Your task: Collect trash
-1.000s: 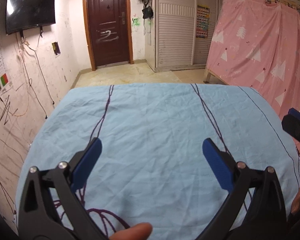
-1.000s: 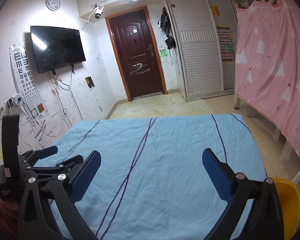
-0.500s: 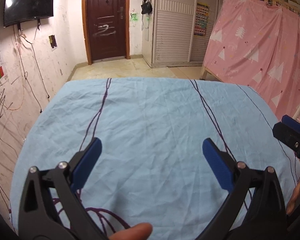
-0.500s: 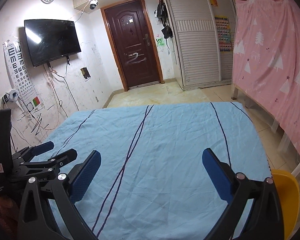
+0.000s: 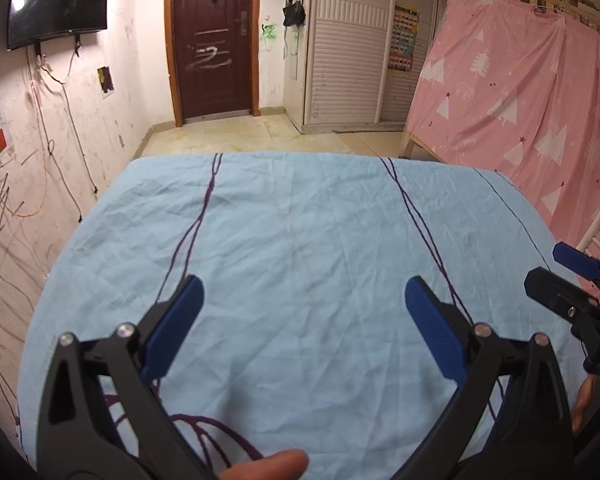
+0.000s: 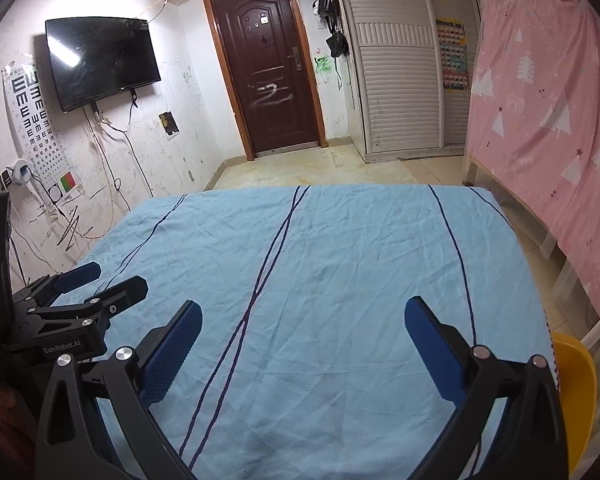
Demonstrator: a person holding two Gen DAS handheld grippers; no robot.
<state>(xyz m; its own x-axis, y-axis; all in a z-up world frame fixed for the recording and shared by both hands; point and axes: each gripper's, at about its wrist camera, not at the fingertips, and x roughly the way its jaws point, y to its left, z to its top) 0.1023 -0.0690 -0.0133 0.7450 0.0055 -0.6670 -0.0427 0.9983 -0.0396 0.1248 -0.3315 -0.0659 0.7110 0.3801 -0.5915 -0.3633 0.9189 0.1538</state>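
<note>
Above a desk [image 6: 340, 280] draped in a wrinkled light-blue cloth with thin dark lines, the left tongs [image 5: 303, 308] and the right tongs [image 6: 303, 334] hang side by side, each with its blue-padded jaws spread wide and holding nothing. In the right wrist view the left tongs appear at the left edge, just beside the cloth's near-left corner; in the left wrist view the right tongs show at the right edge, partly cut off. The cloth lies bare across its whole visible surface; no trash can be made out on it in either view. Its far edge falls to a tiled floor [image 6: 320, 164] that runs open to a dark wooden door [image 6: 266, 64]. On the left the desk stands close to a scuffed wall with a television [image 6: 100, 60] and an eye chart [image 6: 36, 120]; on the right a narrow strip of floor separates it from a pink patterned sheet [image 6: 540, 112] hung over a wooden frame. A yellow container [image 6: 576, 392] sits at the desk's near-right corner, mostly hidden behind the right tongs' arm. A fingertip [image 5: 276, 466] intrudes at the bottom of the left wrist view.
</note>
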